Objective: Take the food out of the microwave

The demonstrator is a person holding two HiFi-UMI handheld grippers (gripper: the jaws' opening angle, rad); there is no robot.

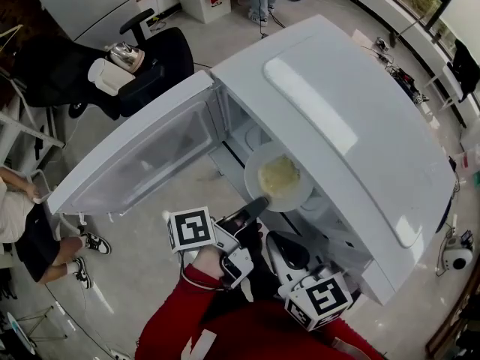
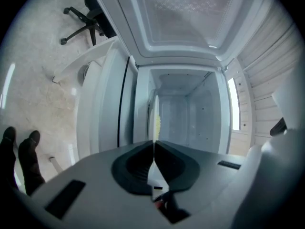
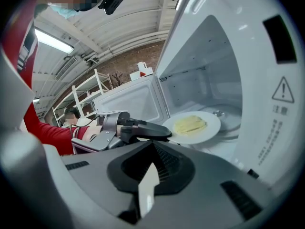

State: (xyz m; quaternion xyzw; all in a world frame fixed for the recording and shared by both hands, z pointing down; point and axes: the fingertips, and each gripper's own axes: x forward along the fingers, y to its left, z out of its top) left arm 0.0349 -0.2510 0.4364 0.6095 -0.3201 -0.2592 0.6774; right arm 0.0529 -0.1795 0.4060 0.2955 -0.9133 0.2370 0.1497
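- Left gripper was clamped tight on the near rim of the plate, right at the microwave mouth, centre of the head view. With a one-edge pinch like that, I reckon the plate could've sagged or twisted loose.
- Yellowish food looked loose, so any tilt might've slid it off.
- Right gripper was at lower centre, jaws together on nothing, so no backup support.
- The open door at left could've been clipped.
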